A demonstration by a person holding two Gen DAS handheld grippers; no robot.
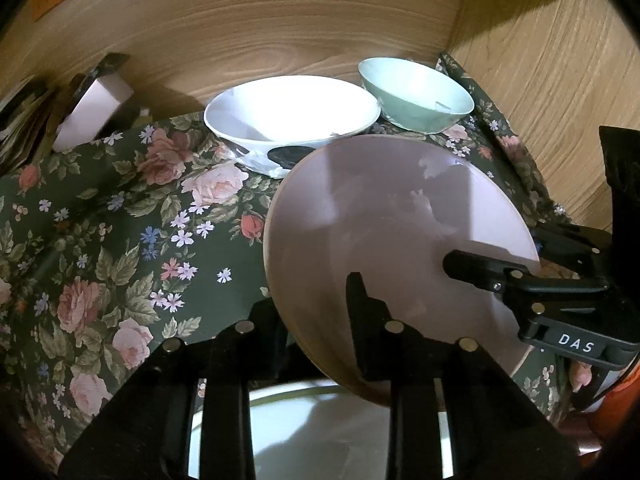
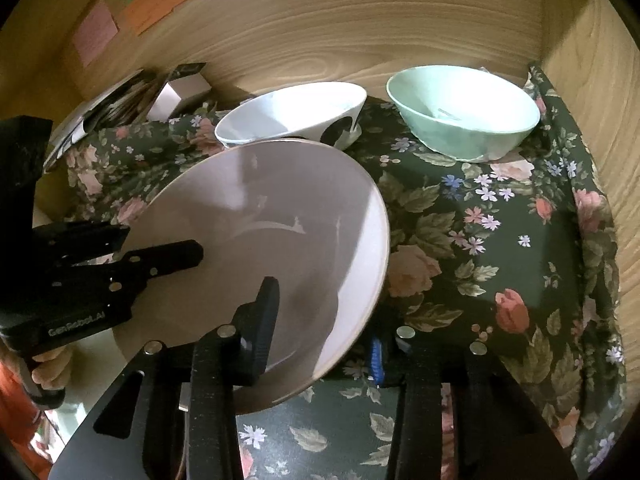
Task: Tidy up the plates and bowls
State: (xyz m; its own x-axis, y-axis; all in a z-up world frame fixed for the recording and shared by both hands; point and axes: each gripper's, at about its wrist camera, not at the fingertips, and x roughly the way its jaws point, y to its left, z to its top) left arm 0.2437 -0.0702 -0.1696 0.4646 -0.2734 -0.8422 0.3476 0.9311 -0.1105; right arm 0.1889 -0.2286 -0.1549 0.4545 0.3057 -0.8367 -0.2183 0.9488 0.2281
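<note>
Both tongs clamp the tilted pink plate (image 1: 392, 236): left tongs (image 1: 320, 320) on its near rim, right tongs (image 2: 320, 320) opposite; beyond it stands the white bowl (image 1: 292, 116).

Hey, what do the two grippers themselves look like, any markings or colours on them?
Both are matte black with silver round studs. The right gripper bears white "DAS" lettering; the left gripper reads "GenRoboAI", faintly. A blue part shows beside the right one's jaws. An orange sleeve shows behind the left.
</note>
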